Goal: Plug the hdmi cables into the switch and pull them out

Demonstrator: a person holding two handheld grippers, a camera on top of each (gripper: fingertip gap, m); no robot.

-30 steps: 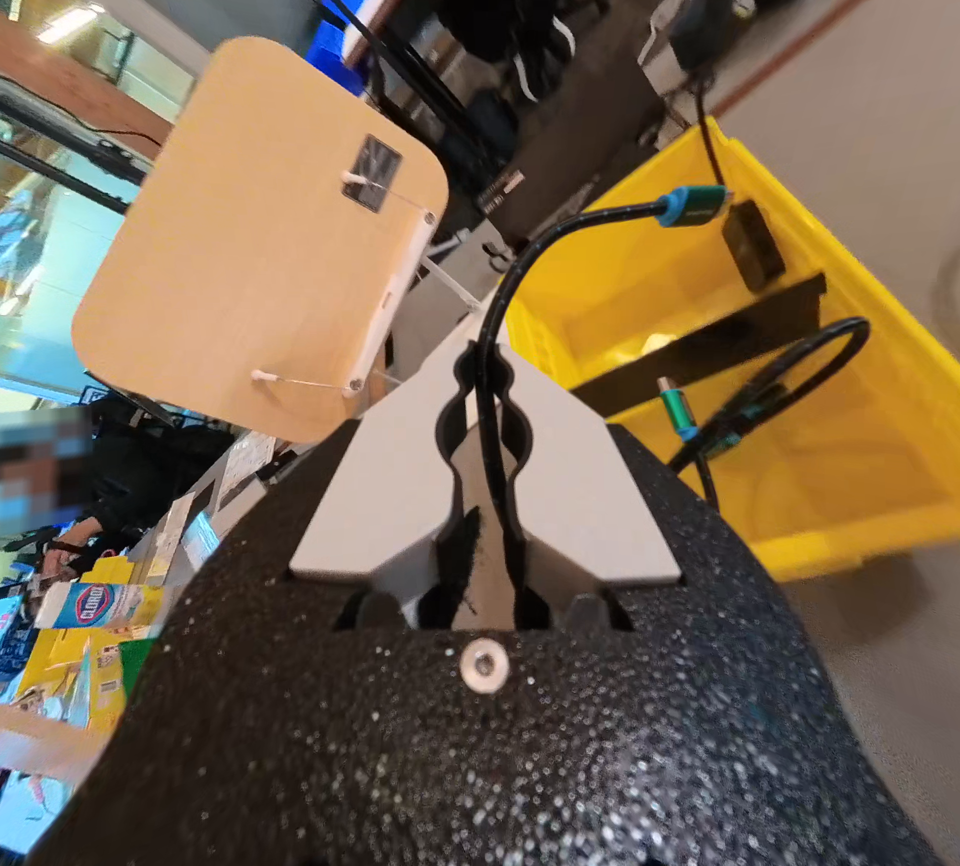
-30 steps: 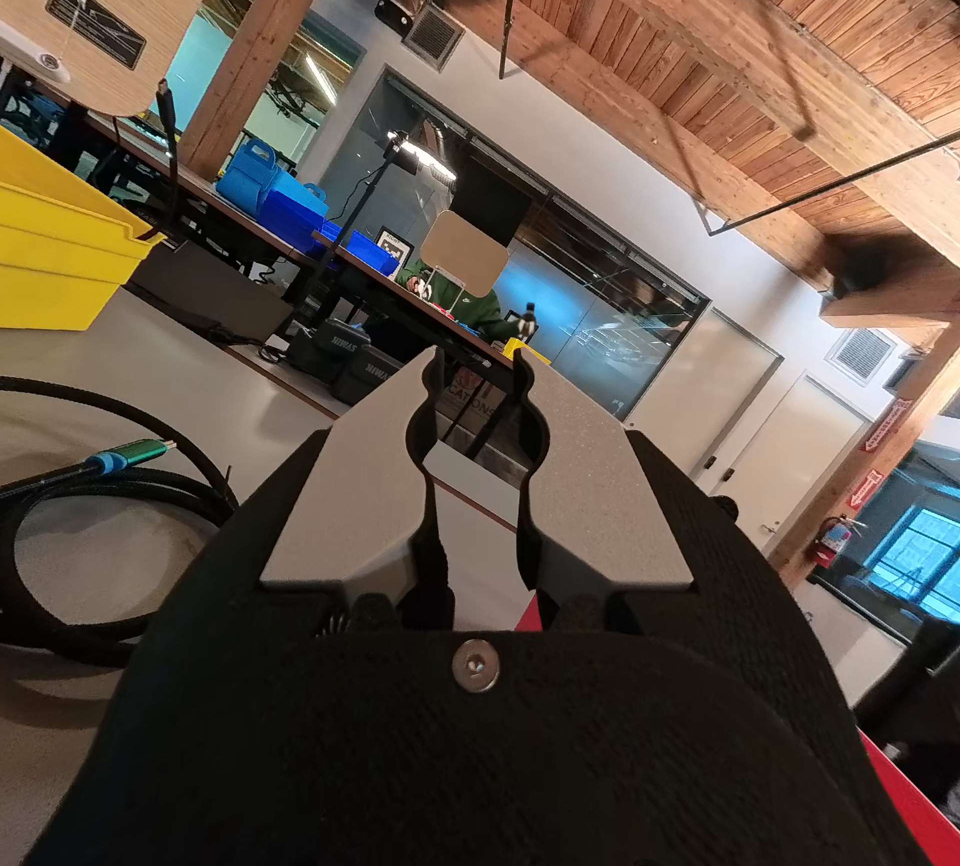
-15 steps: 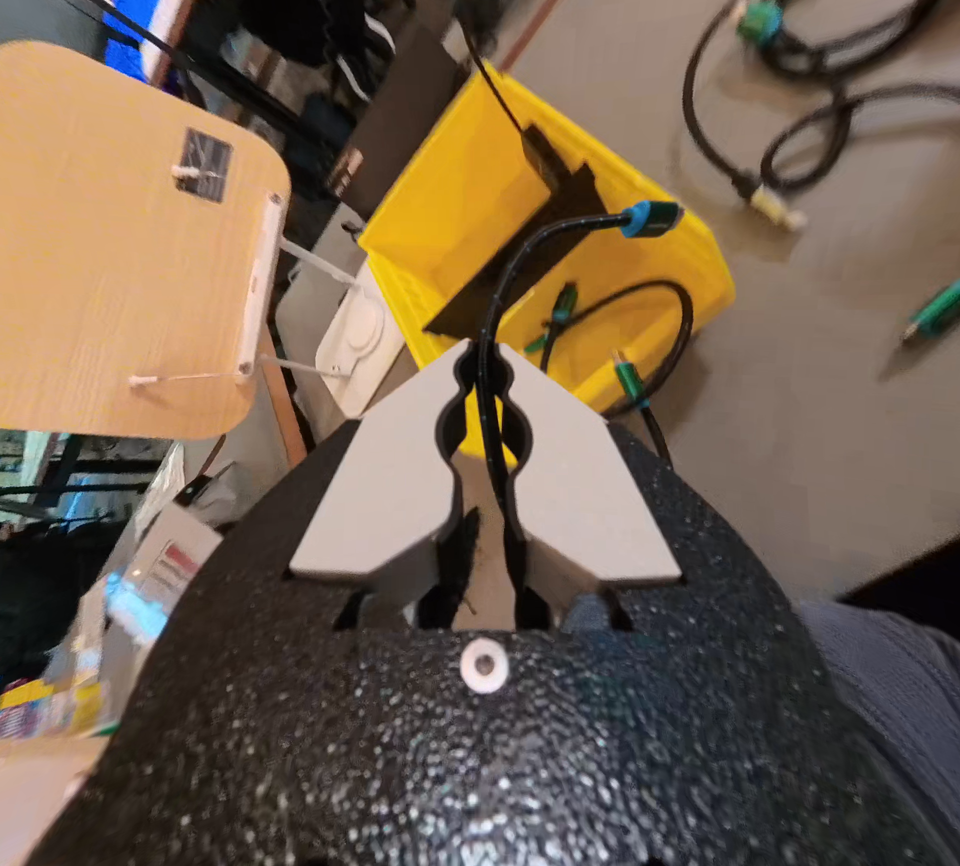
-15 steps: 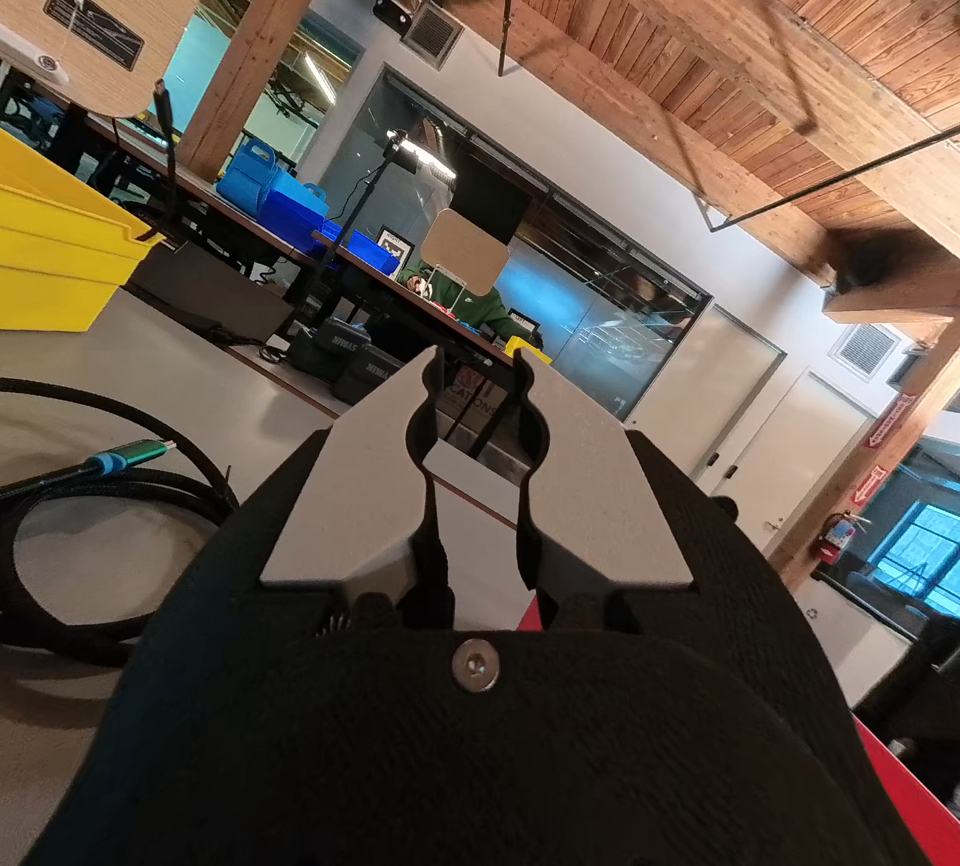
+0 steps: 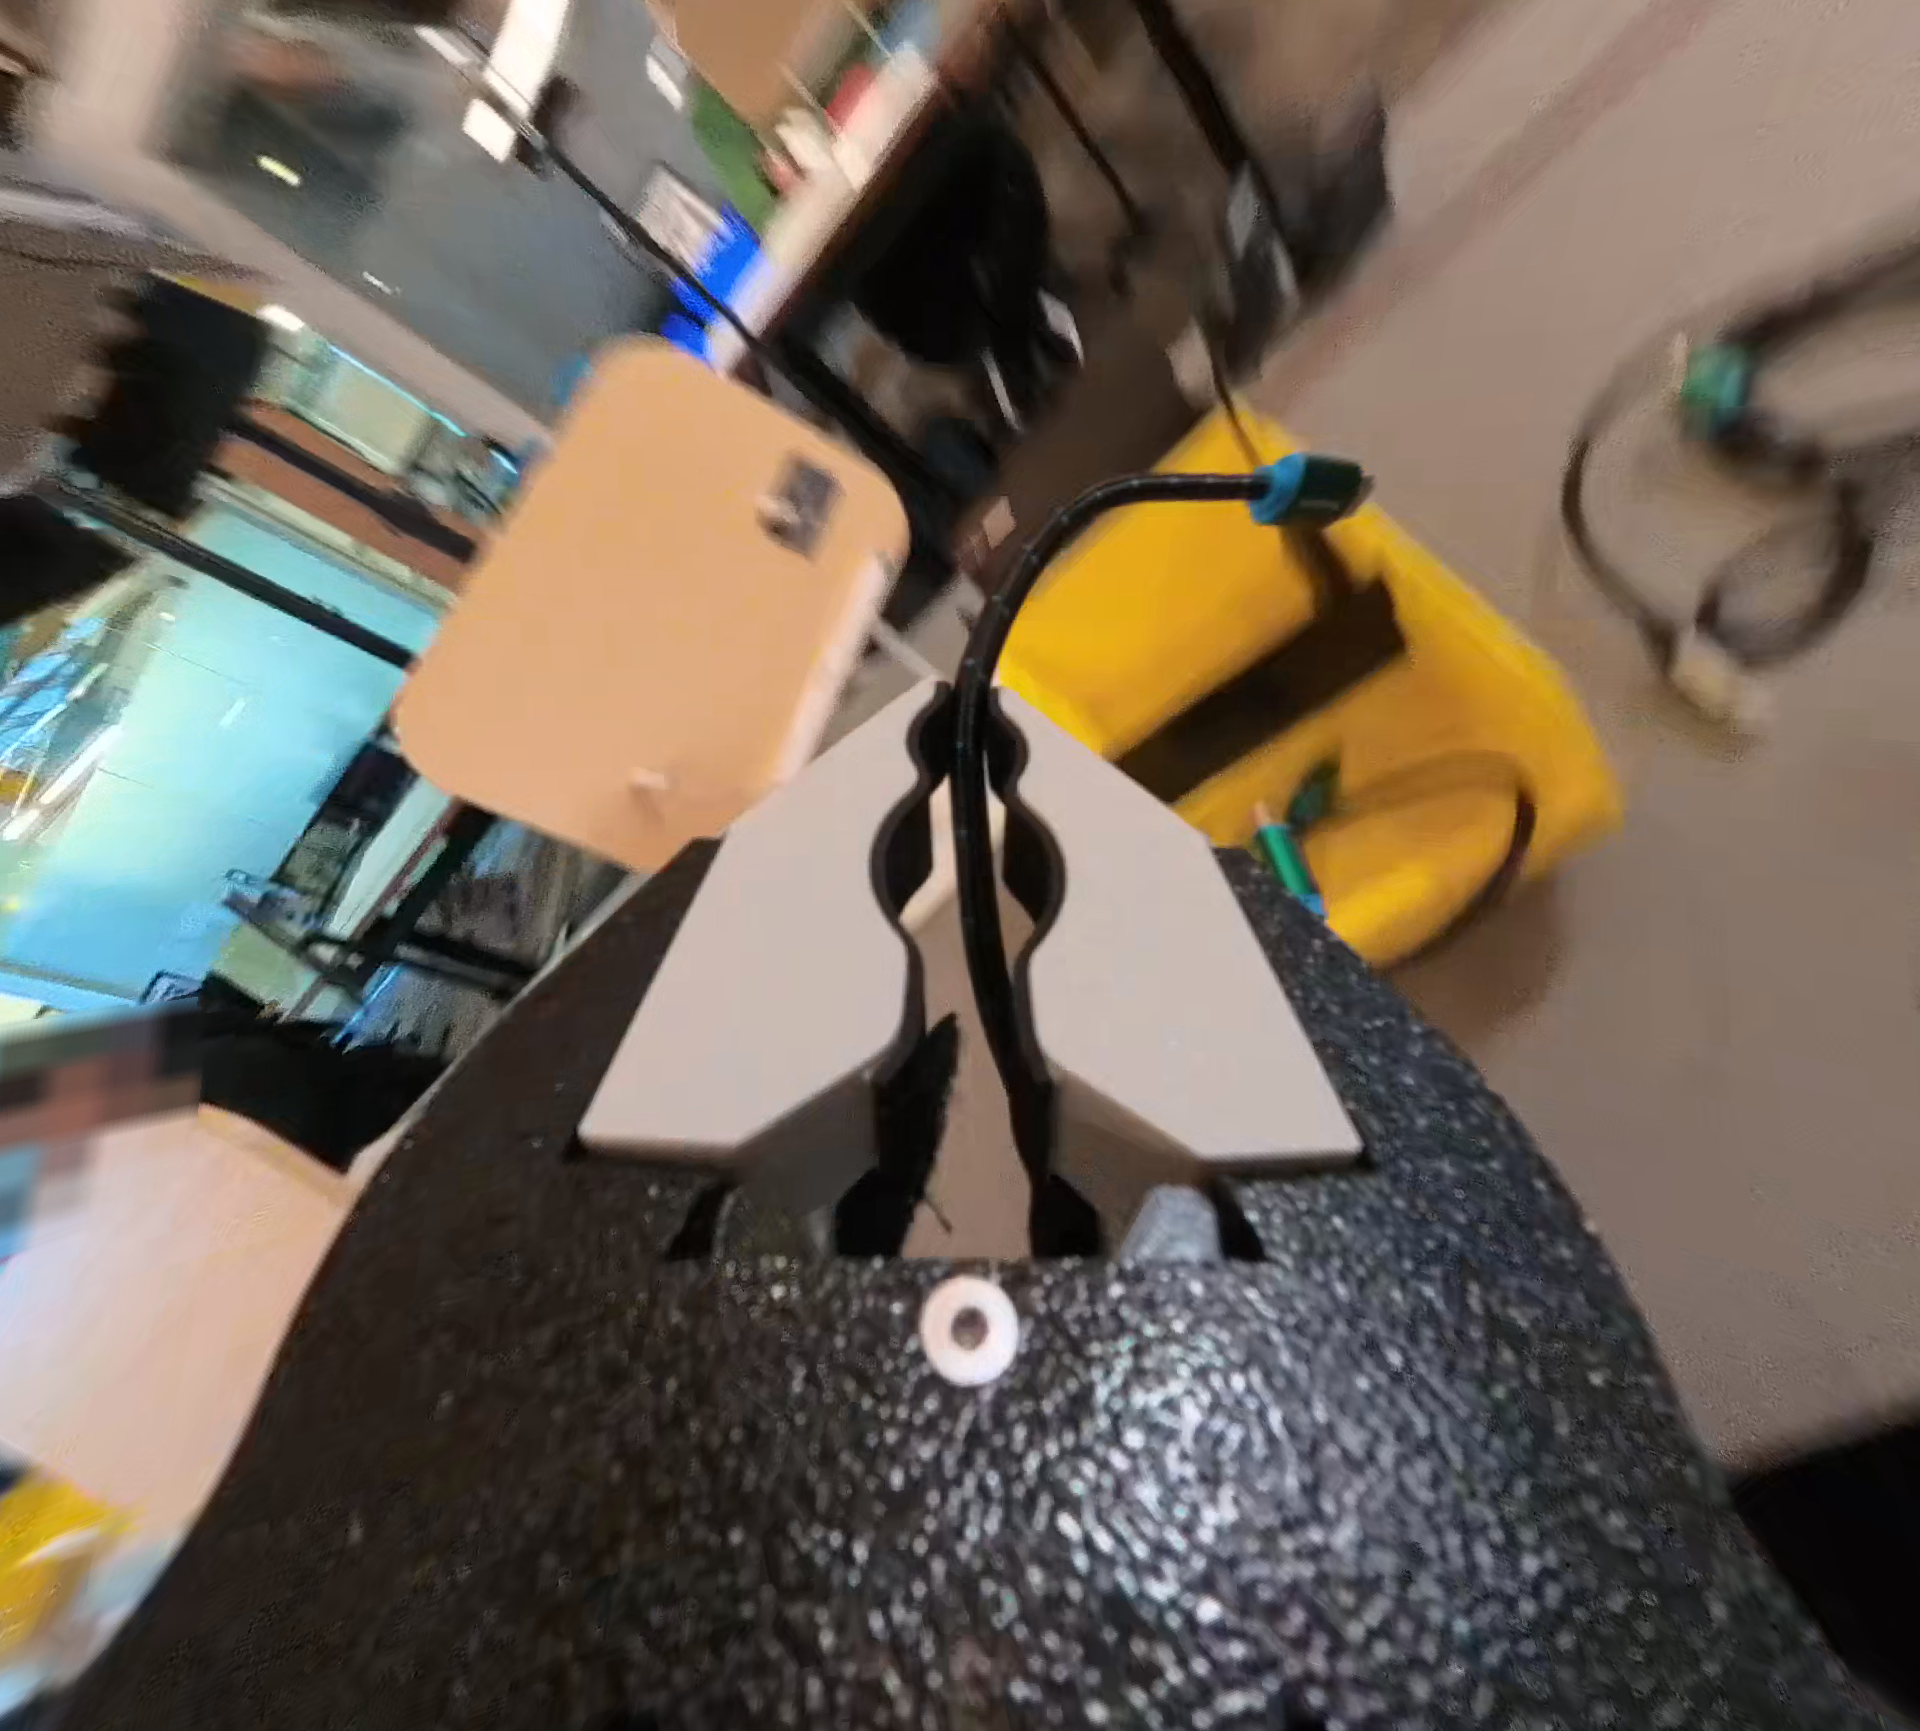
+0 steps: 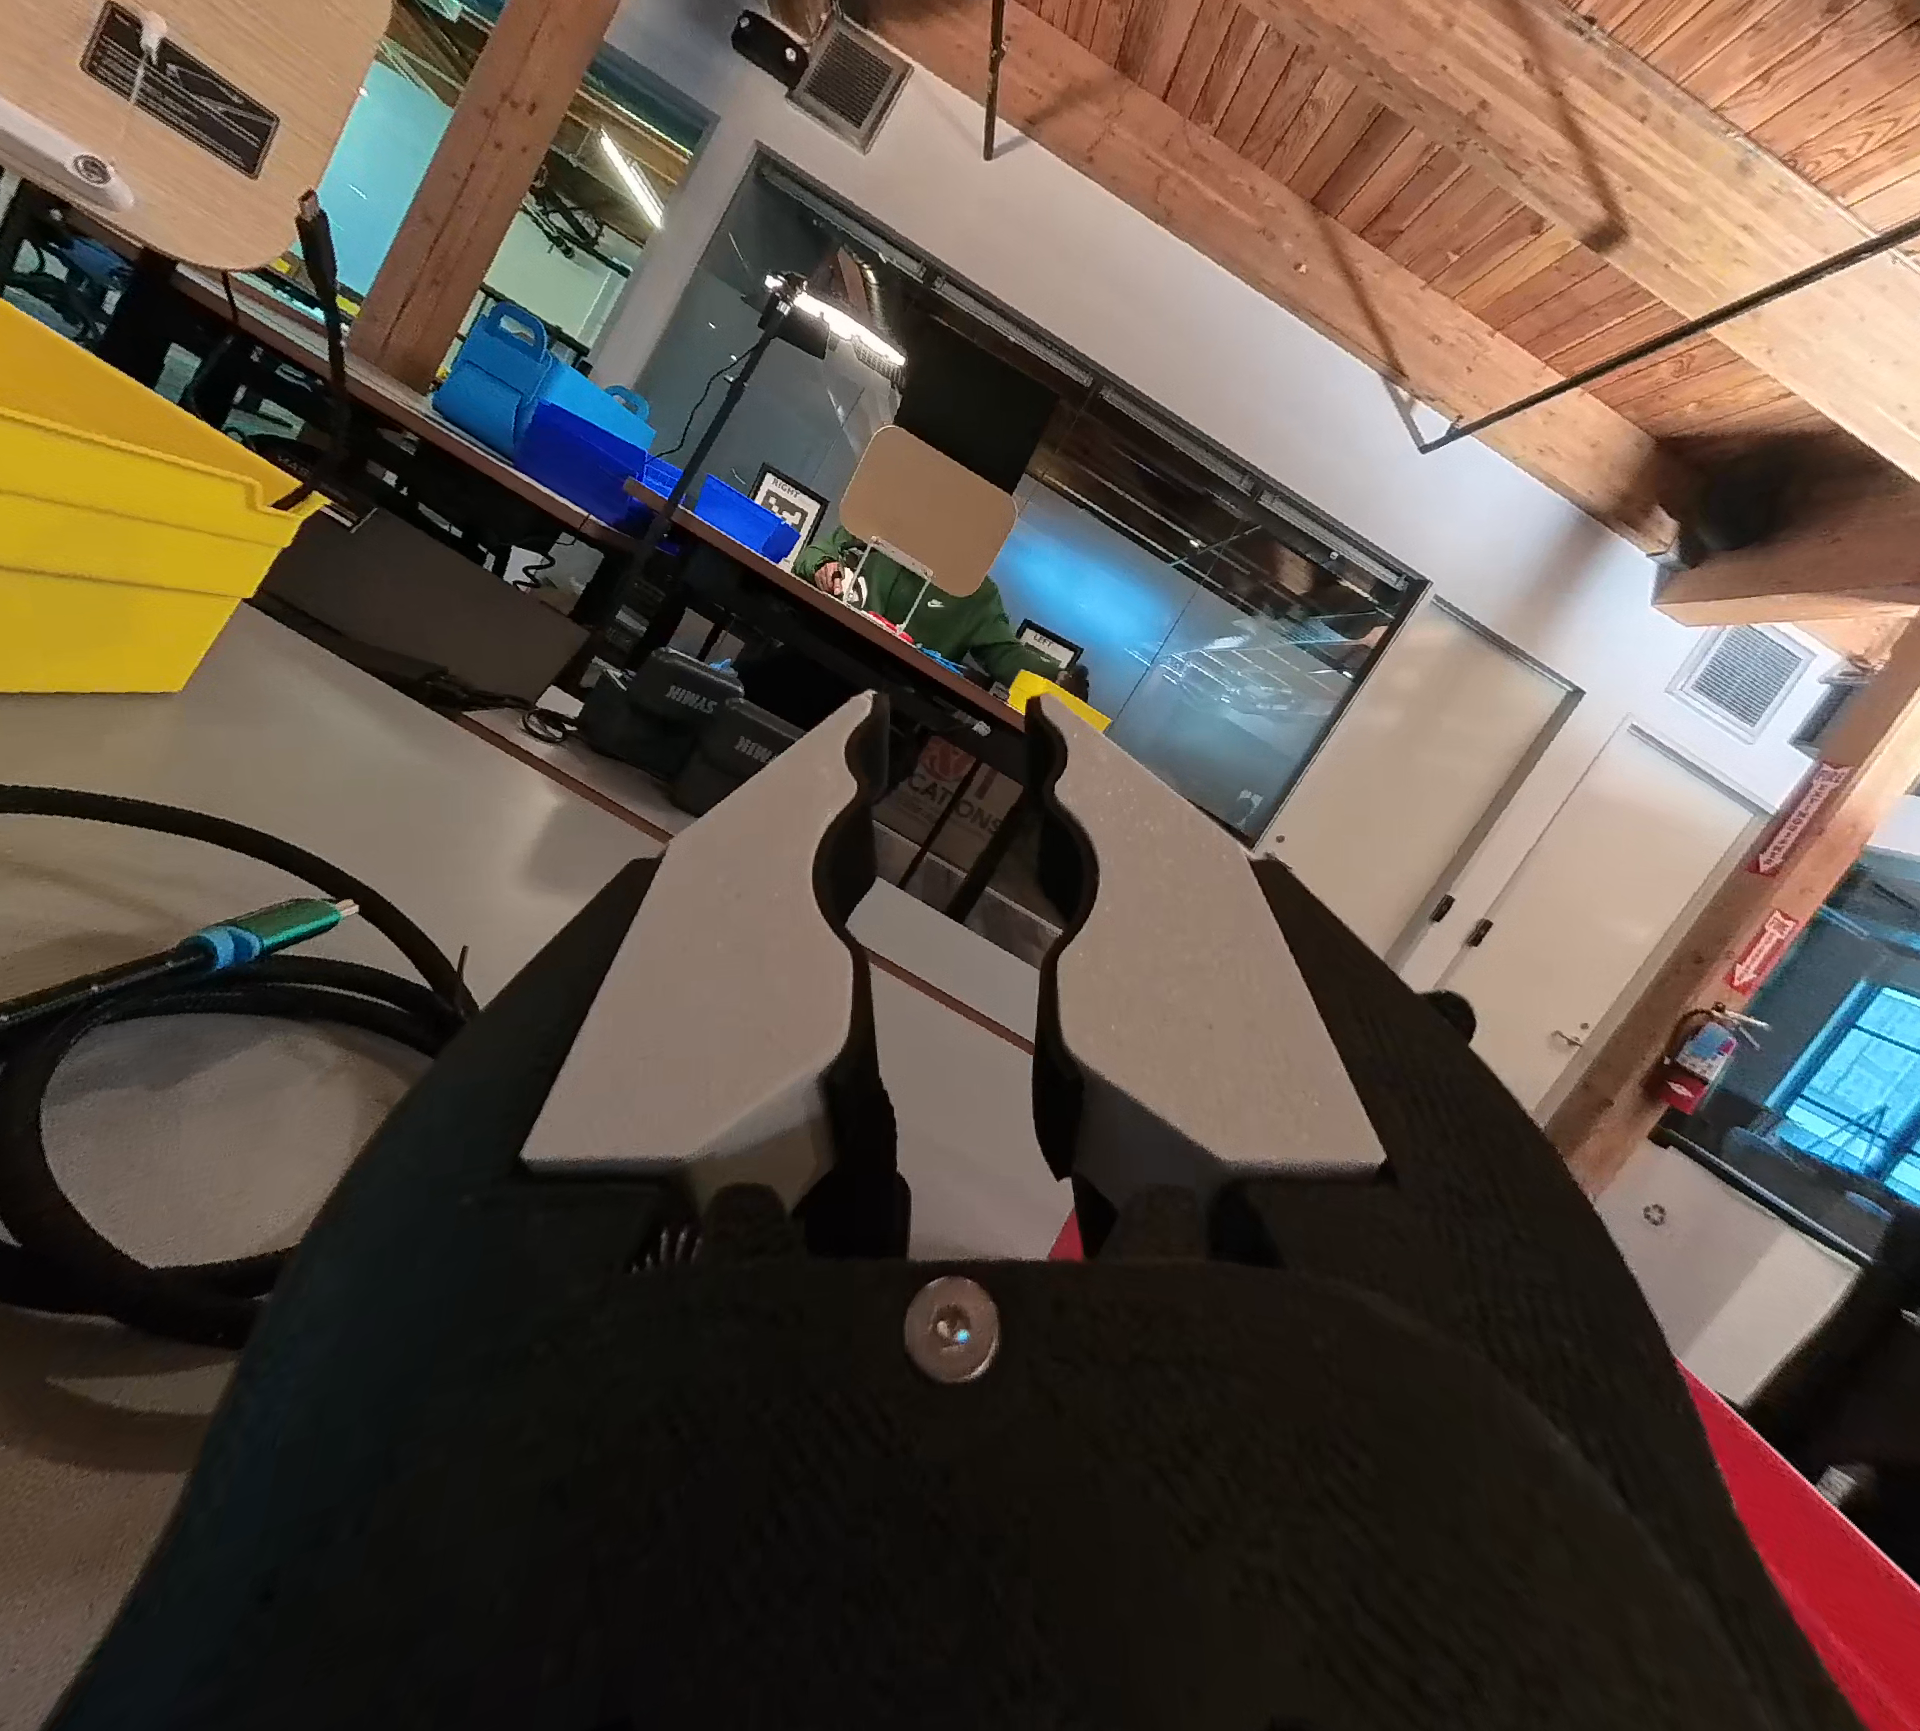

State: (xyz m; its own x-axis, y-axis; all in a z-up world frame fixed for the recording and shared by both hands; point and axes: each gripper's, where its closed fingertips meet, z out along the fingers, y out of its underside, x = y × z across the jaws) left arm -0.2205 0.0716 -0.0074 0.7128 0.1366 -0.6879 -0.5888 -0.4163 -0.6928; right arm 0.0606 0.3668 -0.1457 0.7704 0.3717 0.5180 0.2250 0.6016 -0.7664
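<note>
My left gripper [image 5: 966, 707] is shut on a black braided HDMI cable [image 5: 977, 840]. The cable arches up and right, and its green and blue plug [image 5: 1311, 488] hangs in the air over a yellow bin [image 5: 1475, 642]. A second cable [image 5: 1496, 808] with a green plug lies in the bin beside a black strip. The switch cannot be made out in the blurred left wrist view. My right gripper [image 6: 954, 717] is open and empty, low over the grey table. A coiled black cable with a green and blue plug [image 6: 272, 928] lies to its left.
More cable coils [image 5: 1745, 559] lie on the grey table right of the bin. The yellow bin also shows at the left in the right wrist view [image 6: 114, 538]. A wooden board [image 5: 644, 601] stands left of the bin. Tables with blue bins [image 6: 551, 424] and a seated person stand behind.
My left gripper has swung up and left with the cable still in it; the view is now blurred. The right gripper has not moved.
</note>
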